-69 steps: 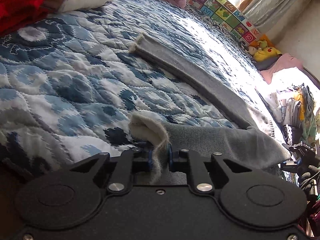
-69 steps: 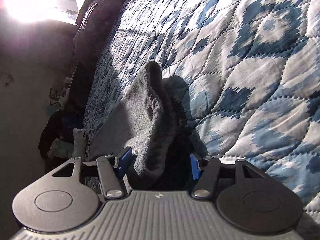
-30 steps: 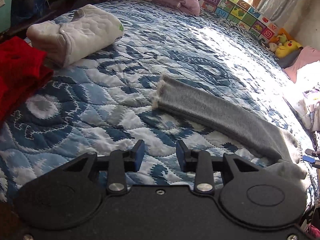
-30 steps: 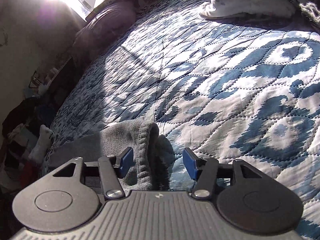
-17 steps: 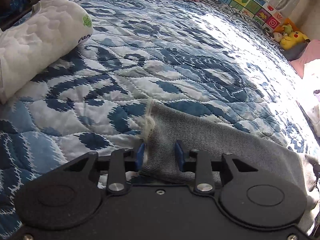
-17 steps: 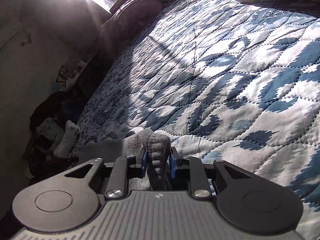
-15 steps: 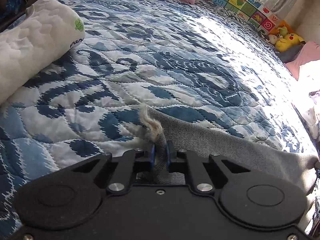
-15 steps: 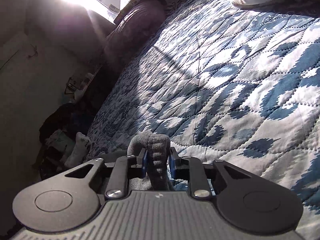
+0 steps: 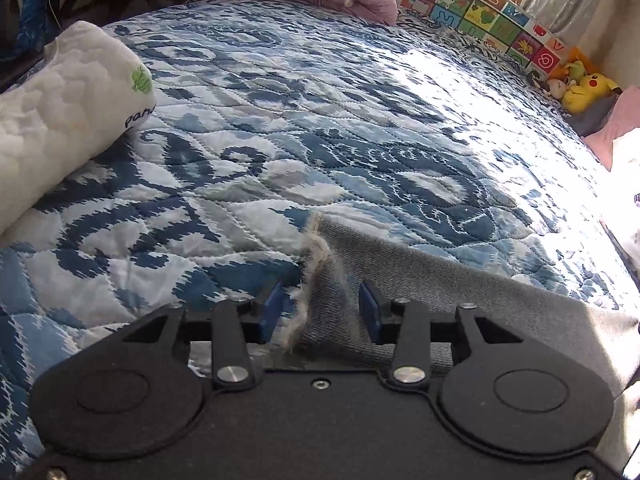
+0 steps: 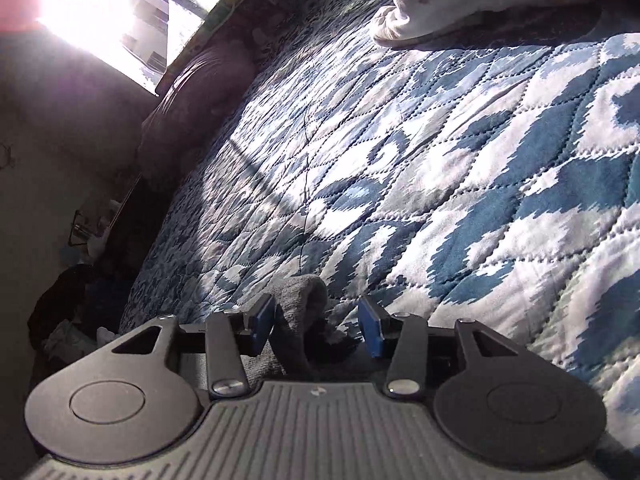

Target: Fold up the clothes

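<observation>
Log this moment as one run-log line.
left gripper: open | right gripper: open | grey knit garment: between both jaws, lying on quilt

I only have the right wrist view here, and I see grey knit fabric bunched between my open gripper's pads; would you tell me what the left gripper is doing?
Observer: The left gripper is open too, with the frayed end of the grey garment lying between its pads.
Operator: Thank you. Is the garment flat on that side?
Observer: Mostly; it lies as a long band across the blue patterned quilt, its cut edge curling up slightly.
Operator: Is anything close to that end?
Observer: A rolled white quilted item rests on the quilt to the left, clear of the garment.
</observation>
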Demonstrator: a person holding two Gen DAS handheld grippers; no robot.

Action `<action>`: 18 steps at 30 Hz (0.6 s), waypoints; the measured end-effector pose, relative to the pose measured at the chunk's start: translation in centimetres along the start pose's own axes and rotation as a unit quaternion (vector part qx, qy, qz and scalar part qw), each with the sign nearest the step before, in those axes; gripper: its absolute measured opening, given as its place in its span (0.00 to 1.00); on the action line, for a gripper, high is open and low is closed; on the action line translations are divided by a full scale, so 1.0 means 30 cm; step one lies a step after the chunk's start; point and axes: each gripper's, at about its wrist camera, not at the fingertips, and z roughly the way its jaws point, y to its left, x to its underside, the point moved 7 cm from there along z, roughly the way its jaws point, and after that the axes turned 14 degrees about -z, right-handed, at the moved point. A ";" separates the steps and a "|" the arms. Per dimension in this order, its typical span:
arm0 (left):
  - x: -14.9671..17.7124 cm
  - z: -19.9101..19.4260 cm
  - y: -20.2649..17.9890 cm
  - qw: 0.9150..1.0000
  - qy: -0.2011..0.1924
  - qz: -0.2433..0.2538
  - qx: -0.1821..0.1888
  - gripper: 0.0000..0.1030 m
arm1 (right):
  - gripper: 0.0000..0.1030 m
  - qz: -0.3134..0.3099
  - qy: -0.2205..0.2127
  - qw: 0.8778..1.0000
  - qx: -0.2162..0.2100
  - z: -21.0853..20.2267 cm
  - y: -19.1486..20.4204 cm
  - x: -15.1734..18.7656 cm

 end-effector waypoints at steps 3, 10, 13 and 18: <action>0.036 -0.097 0.034 1.000 0.003 -0.014 0.018 0.49 | 0.59 -0.012 0.003 1.000 0.008 -0.050 0.011 0.006; 0.261 -0.381 0.160 0.991 0.021 -0.104 0.085 0.51 | 0.63 -0.021 0.027 0.999 -0.001 -0.205 0.034 0.125; 0.369 -0.483 0.231 0.979 0.029 -0.166 0.114 0.57 | 0.64 -0.023 0.041 0.999 -0.001 -0.247 0.040 0.199; 0.512 -0.529 0.276 0.967 0.048 -0.219 0.121 0.60 | 0.57 0.017 0.024 0.999 -0.020 -0.288 0.044 0.270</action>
